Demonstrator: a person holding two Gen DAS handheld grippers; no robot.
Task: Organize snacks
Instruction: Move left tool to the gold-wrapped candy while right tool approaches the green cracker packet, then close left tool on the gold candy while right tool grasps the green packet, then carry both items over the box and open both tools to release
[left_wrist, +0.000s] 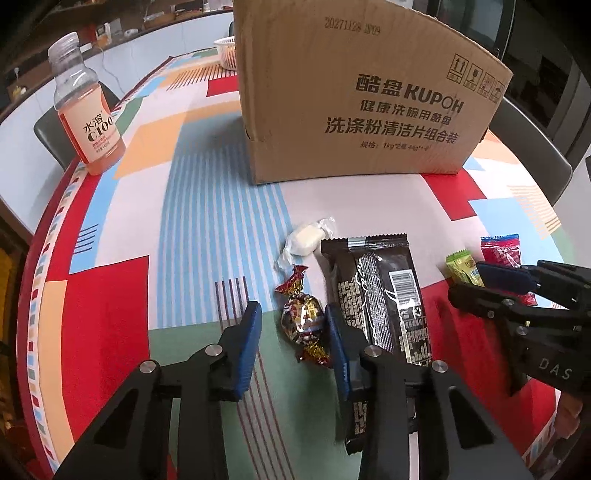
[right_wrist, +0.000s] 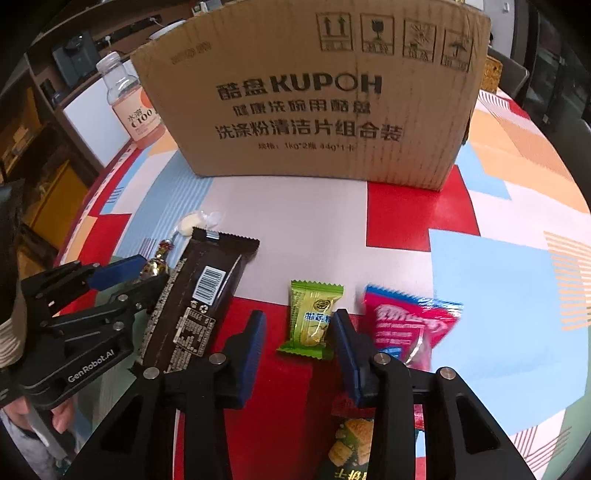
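Note:
My left gripper (left_wrist: 292, 322) is open, its fingers either side of a gold-and-red foil candy (left_wrist: 303, 321) lying on the table. A white wrapped candy (left_wrist: 306, 239) lies beyond it and a long dark brown bar (left_wrist: 380, 295) to its right. My right gripper (right_wrist: 298, 330) is open around a small green snack packet (right_wrist: 312, 317). A pink-and-blue packet (right_wrist: 406, 326) lies at its right finger. A green biscuit packet (right_wrist: 349, 448) lies under the gripper. A KUPOH cardboard box (right_wrist: 314, 99) stands behind the snacks.
A bottle of orange drink (left_wrist: 86, 110) stands at the table's far left edge. A white basket (left_wrist: 227, 51) sits behind the box. The colourful tablecloth (left_wrist: 207, 177) covers the round table. Dark chairs (left_wrist: 532, 147) stand around it.

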